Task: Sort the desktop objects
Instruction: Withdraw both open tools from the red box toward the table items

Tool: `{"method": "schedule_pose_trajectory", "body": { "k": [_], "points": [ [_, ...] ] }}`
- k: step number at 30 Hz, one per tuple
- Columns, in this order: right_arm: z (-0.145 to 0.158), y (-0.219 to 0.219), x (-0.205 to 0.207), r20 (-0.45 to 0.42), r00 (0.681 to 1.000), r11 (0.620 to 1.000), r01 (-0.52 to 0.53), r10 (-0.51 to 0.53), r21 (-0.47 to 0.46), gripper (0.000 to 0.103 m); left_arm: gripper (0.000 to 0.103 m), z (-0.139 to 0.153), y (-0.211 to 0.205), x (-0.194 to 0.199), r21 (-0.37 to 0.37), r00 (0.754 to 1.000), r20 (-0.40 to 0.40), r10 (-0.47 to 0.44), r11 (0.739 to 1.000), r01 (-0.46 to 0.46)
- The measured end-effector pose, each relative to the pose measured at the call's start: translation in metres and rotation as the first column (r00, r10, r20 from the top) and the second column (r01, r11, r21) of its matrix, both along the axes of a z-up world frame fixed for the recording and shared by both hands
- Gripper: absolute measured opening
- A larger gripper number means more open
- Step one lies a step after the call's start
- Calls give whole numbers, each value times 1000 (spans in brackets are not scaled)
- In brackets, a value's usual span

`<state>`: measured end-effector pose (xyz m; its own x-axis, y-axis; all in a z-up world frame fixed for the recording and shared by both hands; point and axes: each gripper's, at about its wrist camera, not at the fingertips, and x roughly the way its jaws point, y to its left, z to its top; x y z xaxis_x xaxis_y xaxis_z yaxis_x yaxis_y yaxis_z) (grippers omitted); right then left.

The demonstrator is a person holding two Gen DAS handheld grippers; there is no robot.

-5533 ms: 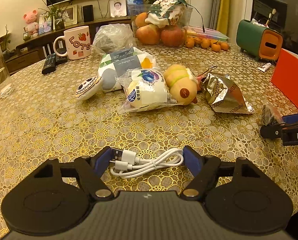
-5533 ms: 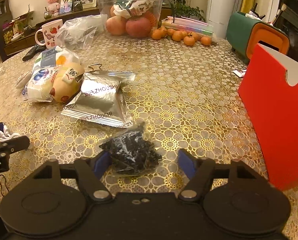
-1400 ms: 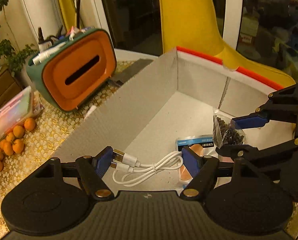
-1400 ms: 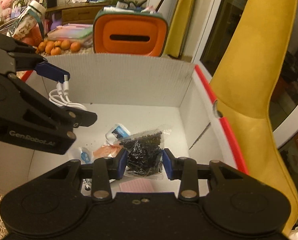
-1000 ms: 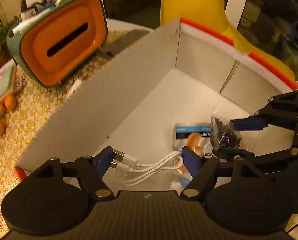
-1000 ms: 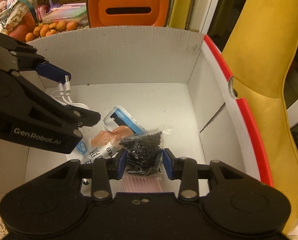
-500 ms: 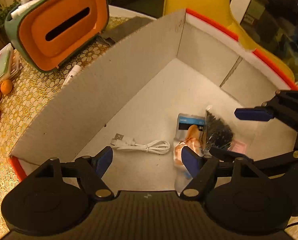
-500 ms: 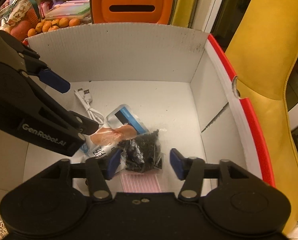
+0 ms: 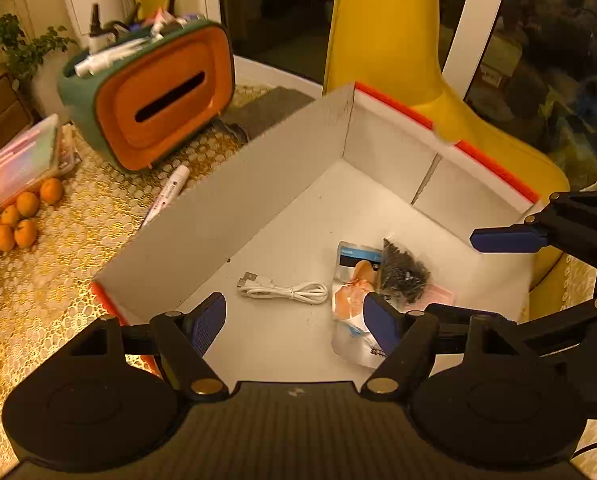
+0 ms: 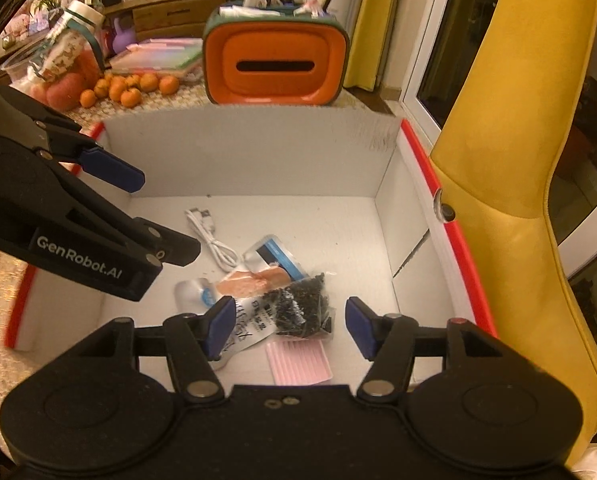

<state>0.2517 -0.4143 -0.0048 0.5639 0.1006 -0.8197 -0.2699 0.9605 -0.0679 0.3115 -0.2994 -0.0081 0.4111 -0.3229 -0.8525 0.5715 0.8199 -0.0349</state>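
Observation:
A white cardboard box [image 9: 238, 208] with red outer faces stands under both grippers. On its floor lie a coiled white USB cable [image 9: 286, 290], a clear bag of small black pieces [image 9: 402, 274], an orange-and-white snack packet [image 9: 354, 292] and a pink card [image 10: 298, 360]. My left gripper [image 9: 294, 320] hangs open above the near corner, nothing between its blue pads, the cable below it. My right gripper [image 10: 290, 326] is open too, above the black bag [image 10: 302, 308], which rests on the packet [image 10: 258, 276]. Each gripper shows in the other's view, the left gripper [image 10: 150, 212] to the left of the cable [image 10: 214, 236].
An orange-fronted green tissue box [image 9: 158, 96] stands behind the box wall [image 10: 250, 152]. Small tangerines [image 9: 14, 216] and a white tube [image 9: 166, 194] lie on the gold lace tablecloth [image 9: 38, 280]. A yellow chair [image 10: 518, 160] stands close against the box's right side.
The left gripper let the cable fall to the box floor. The right jaws spread and dropped the black bag onto the packet. Both grippers have since lifted away from the box floor.

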Motion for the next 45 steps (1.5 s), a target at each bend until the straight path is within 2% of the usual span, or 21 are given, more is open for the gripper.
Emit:
{"method": "schedule_pose_trajectory", "body": {
  "k": [9, 20, 29, 41, 43, 45],
  "points": [
    [29, 8, -24, 64, 998, 999, -6, 3, 38, 69, 75, 34, 29, -41, -55, 995, 99, 26, 998, -21],
    [42, 27, -56, 110, 994, 996, -30, 21, 81, 75, 75, 58, 66, -87, -103, 981, 184, 67, 994, -48],
    [47, 39, -81, 148, 988, 995, -46, 32, 89, 84, 81, 63, 90, -122, -134, 965, 243, 95, 989, -64],
    [46, 69, -117, 194, 979, 991, -84, 63, 104, 92, 85, 60, 137, -161, -164, 951, 267, 155, 980, -114],
    [46, 76, -120, 194, 979, 989, -83, 59, 121, 92, 87, 61, 147, -166, -173, 947, 271, 171, 977, -127],
    [46, 83, -123, 194, 979, 987, -86, 58, 137, 92, 94, 62, 158, -171, -183, 942, 276, 189, 973, -141]
  ]
}}
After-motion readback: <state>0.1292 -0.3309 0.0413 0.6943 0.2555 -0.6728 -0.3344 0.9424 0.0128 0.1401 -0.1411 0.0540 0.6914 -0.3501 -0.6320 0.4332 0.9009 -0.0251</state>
